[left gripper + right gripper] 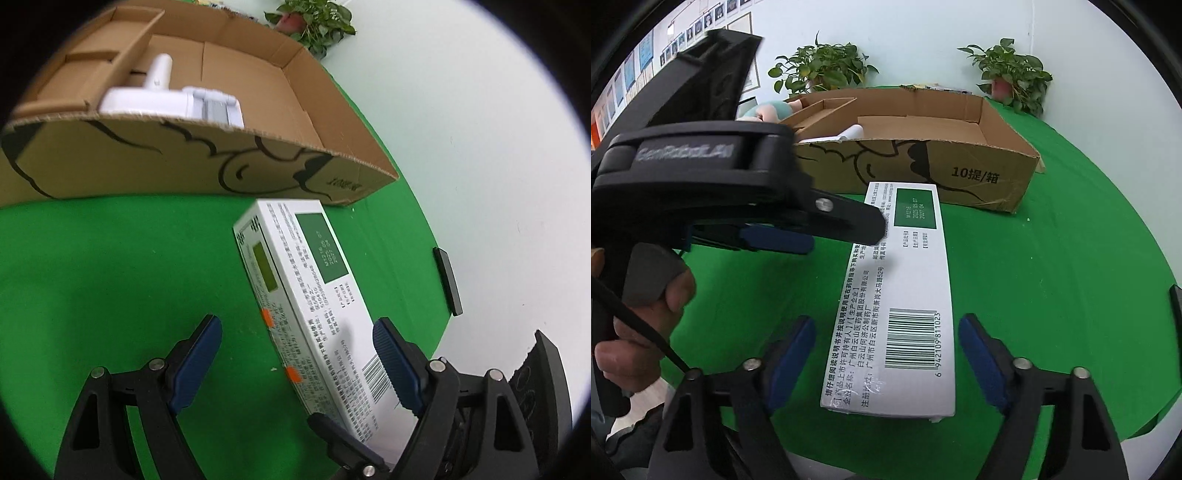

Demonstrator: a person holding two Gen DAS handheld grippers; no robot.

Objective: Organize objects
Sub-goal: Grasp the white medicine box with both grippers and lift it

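A long white medicine box (314,306) with green panels and a barcode lies flat on the green cloth, also in the right wrist view (901,302). My left gripper (297,363) is open, its blue pads on either side of the box's near end. My right gripper (886,354) is open, straddling the barcode end. The left gripper also shows in the right wrist view (798,229), over the box's left edge. Behind stands an open cardboard box (207,166), seen too in the right wrist view (923,166), with a white device (173,99) inside.
The green cloth (110,266) covers a round table that ends at the right. A thin black object (447,280) lies at the cloth's right edge. Potted plants (1012,77) stand behind the cardboard box. A plush toy (768,110) sits left of it.
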